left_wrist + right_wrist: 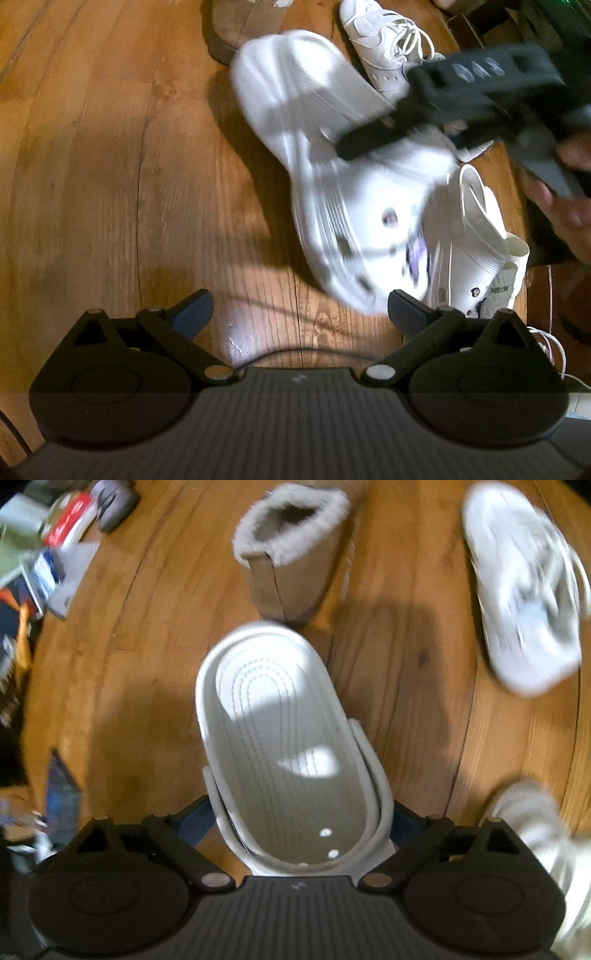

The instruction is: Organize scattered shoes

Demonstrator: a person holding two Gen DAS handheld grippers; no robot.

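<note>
A white clog [288, 731] lies lengthways between the fingers of my right gripper [301, 819], its insole facing the camera. Both pads touch its sides near the toe, so the gripper is shut on it with the jaws wide. In the left wrist view the same clog [332, 177] is blurred and looks raised over its shadow, with one black finger [369, 136] across its middle. My left gripper [299, 310] stands open over bare floor just in front of the clog's toe. A second white clog [476, 229] lies on its side to the right.
A fur-lined tan boot [291, 554] stands beyond the held clog. A white laced sneaker [384, 44] lies at the back right. A person's hand [569, 199] holds the right gripper. Books and packets [55, 561] crowd the floor's left edge. The wooden floor [110, 166] lies to the left.
</note>
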